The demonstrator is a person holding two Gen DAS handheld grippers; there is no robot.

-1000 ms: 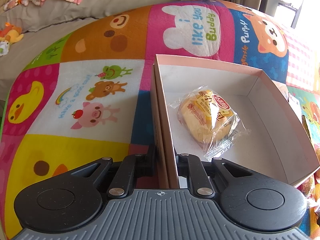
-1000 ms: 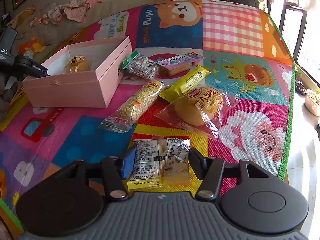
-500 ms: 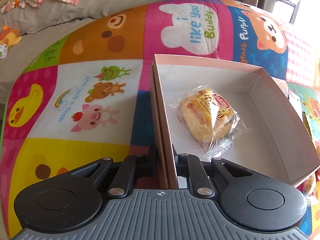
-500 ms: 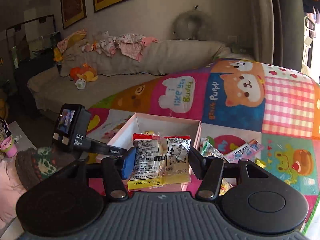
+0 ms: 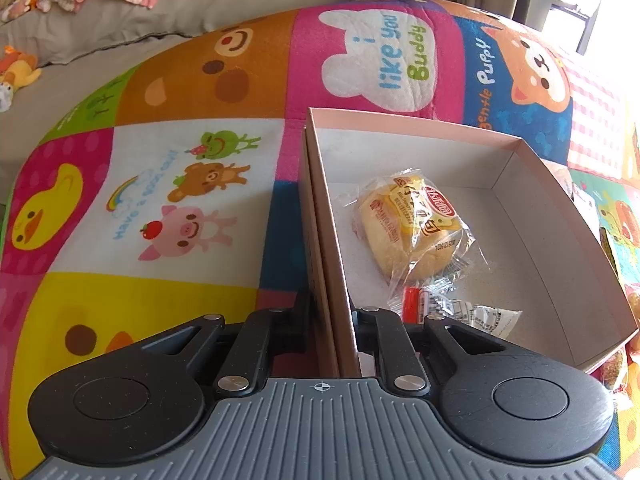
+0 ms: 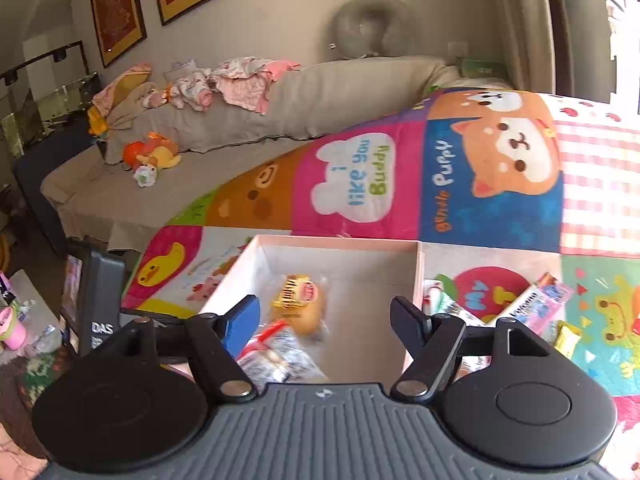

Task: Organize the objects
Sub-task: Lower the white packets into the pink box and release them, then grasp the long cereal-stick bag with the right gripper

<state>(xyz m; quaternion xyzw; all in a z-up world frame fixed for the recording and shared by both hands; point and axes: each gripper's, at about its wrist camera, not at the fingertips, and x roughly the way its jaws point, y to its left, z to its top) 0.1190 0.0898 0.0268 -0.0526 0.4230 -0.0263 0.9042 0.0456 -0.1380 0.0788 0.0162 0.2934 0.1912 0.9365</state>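
Snacks are going into the pink box, one packet per trip, and the step in hand looks like the release of a packet. The right gripper is hovering over the box with its jaws spread wide and nothing between them; just below and ahead of them a clear-wrapped snack packet with red and white print is lying blurred on the box floor, touching the wrapped yellow bun that sits slightly farther ahead. The left gripper is pinching the near side wall of the box, one finger outside and one inside, apparently steadying it on the play mat. From that side the bun is lying ahead of the inner finger and the new packet is resting just beyond that finger's tip. Off to the right of the right jaws, outside the box wall, more wrapped snacks are waiting on the mat. The next move probably calls for swinging the right gripper out over that wall, lowering its spread jaws around one of those wrappers and closing gently on the crinkly film, while the left one is holding the box in place.
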